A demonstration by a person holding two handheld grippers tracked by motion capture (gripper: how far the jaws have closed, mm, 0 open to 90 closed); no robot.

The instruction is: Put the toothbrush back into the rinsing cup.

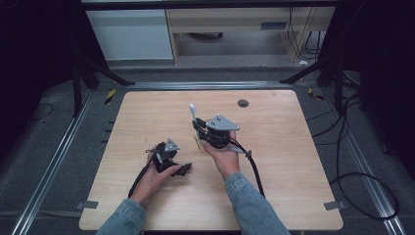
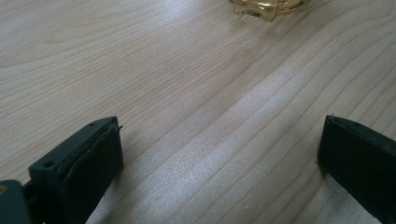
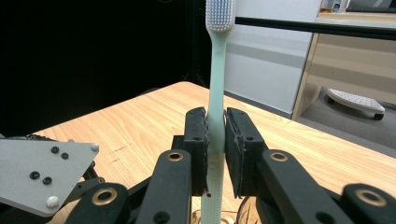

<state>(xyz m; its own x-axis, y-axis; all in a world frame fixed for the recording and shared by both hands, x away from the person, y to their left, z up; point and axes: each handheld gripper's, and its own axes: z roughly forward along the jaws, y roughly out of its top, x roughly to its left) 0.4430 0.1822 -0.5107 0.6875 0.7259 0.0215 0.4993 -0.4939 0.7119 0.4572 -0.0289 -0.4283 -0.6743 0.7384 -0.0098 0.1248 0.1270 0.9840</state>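
Observation:
A pale green toothbrush (image 3: 216,93) stands upright with its white bristle head at the top, clamped between the black pads of my right gripper (image 3: 215,140). From above, the toothbrush (image 1: 194,113) rises out of the right gripper (image 1: 199,128) near the table's middle. Below the jaws shows the rim of a clear yellowish glass (image 3: 224,217), which also lies at the top edge of the left gripper view as a clear yellowish glass (image 2: 265,8). My left gripper (image 2: 219,144) rests low over the bare wood, jaws wide apart with nothing between them; in the high view the left gripper (image 1: 180,169) sits left of the right hand.
The wooden table (image 1: 147,112) has a small dark round grommet (image 1: 243,103) near its far edge. Black cables (image 1: 254,171) trail from the grippers toward the person. Dark frame legs and floor cables surround the table.

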